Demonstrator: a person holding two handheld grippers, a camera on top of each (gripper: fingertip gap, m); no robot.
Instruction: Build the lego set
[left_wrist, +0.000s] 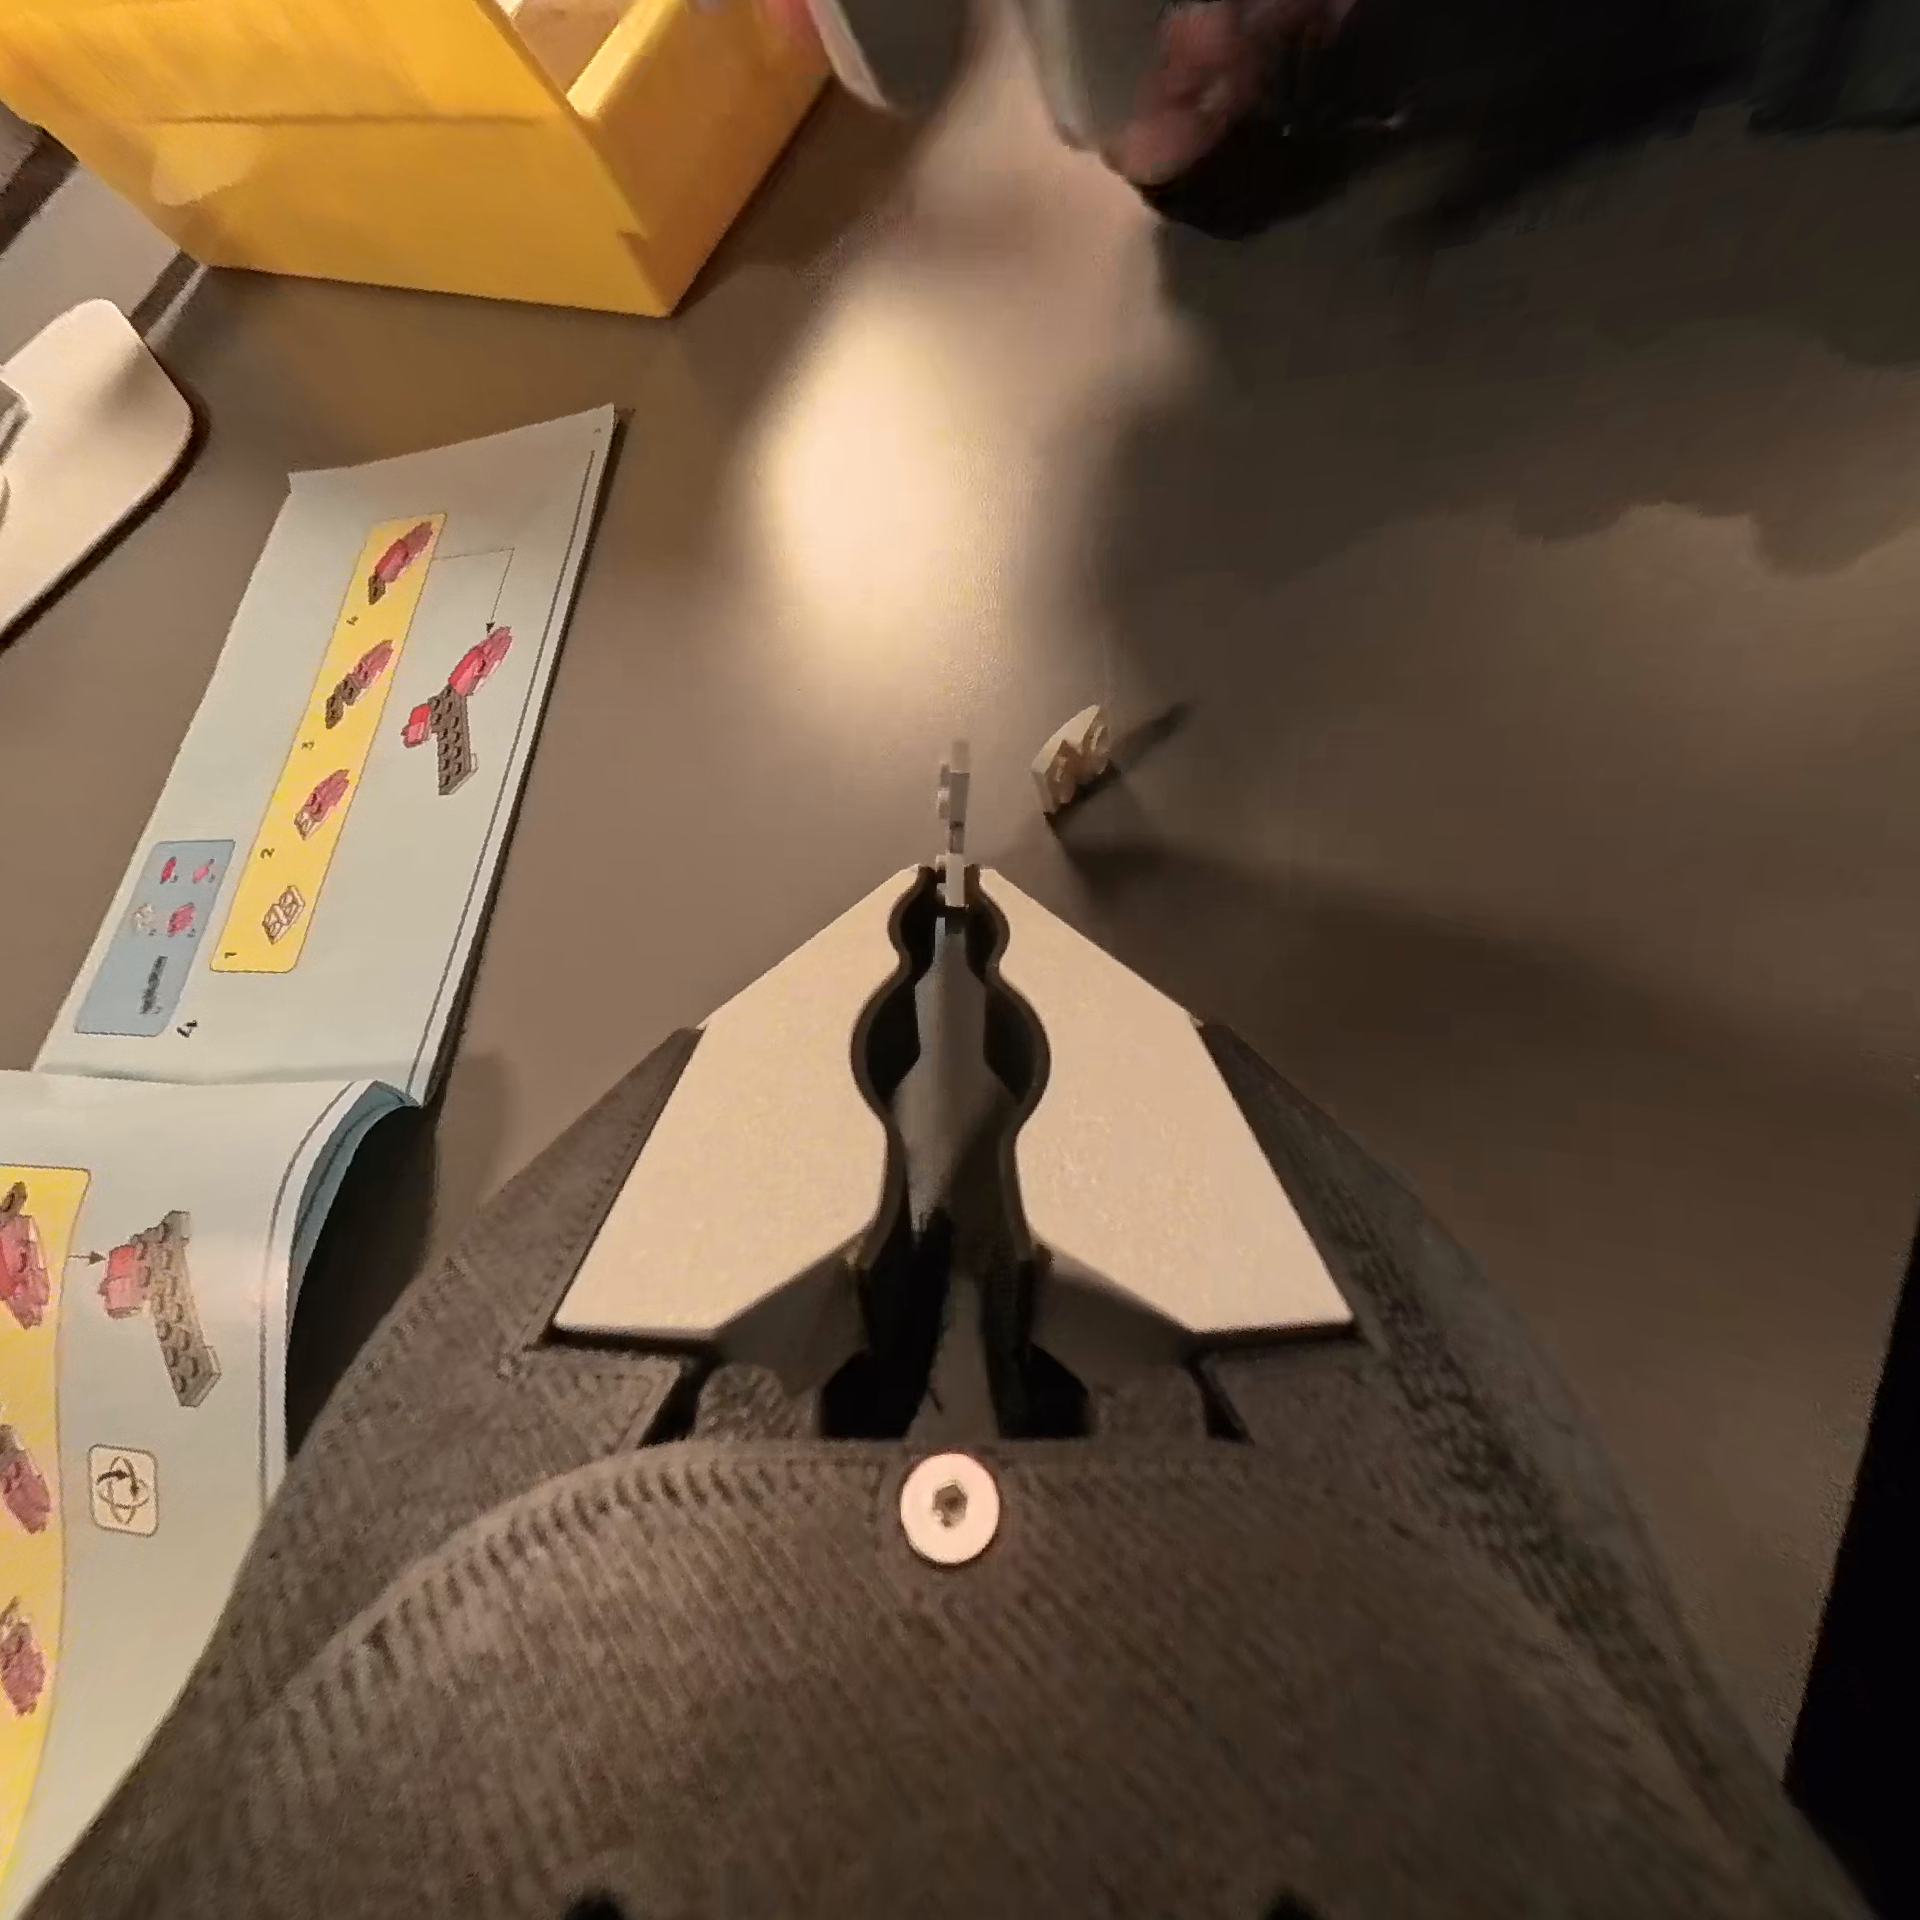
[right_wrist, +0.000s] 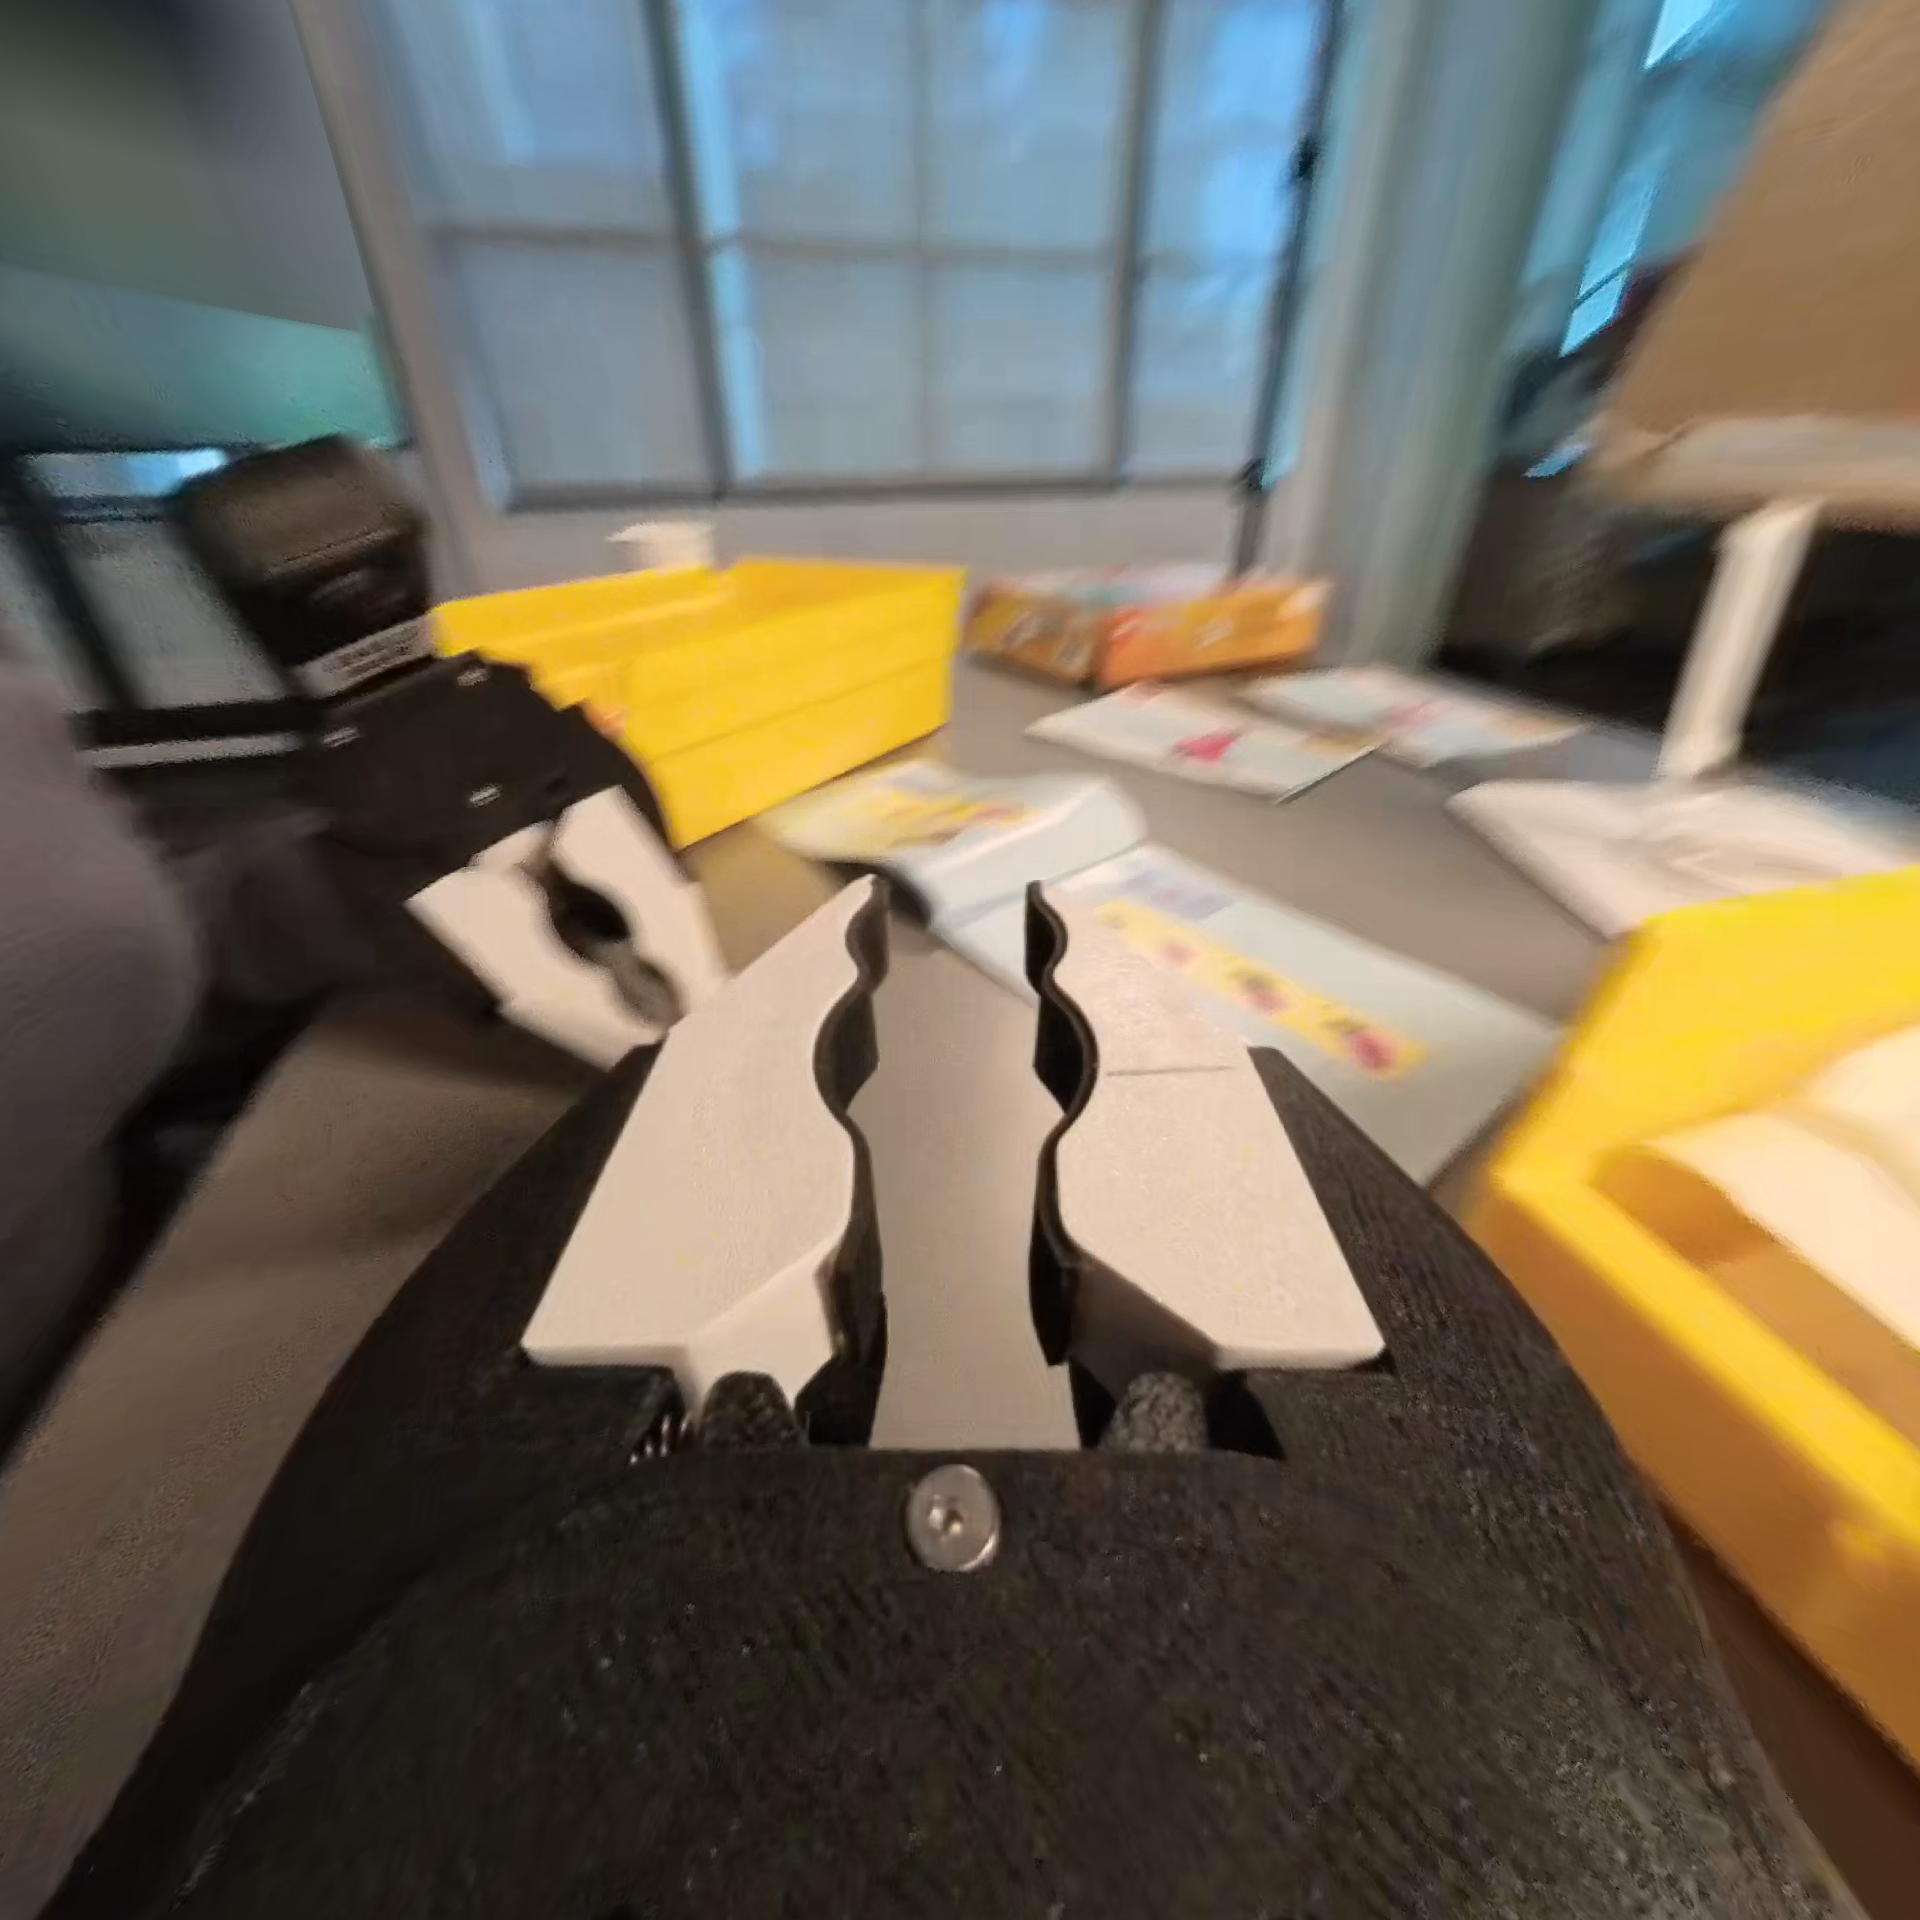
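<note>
In the left wrist view my left gripper (left_wrist: 954, 878) is shut on a thin pale grey toy-brick plate (left_wrist: 956, 805). The plate stands edge-on and sticks out forward past the fingertips, just above the grey table (left_wrist: 727, 623). A small cream brick (left_wrist: 1075, 767) lies on the table a little ahead and to the right of it. My right gripper (right_wrist: 951, 904) is open with nothing between its fingers and hangs above the table. The left gripper (right_wrist: 623, 977) shows blurred at the left of the right wrist view.
An open instruction booklet (left_wrist: 343, 748) lies left of the left gripper; it also shows in the right wrist view (right_wrist: 1247, 966). A yellow bin (left_wrist: 416, 156) stands at the far left, another yellow bin (right_wrist: 1662, 1247) near right. More booklets (right_wrist: 1226, 738), an orange box (right_wrist: 1143, 623) and a white stand (right_wrist: 1725, 665) lie beyond. One gripper's finger ends stand about 12 centimeters off the other's.
</note>
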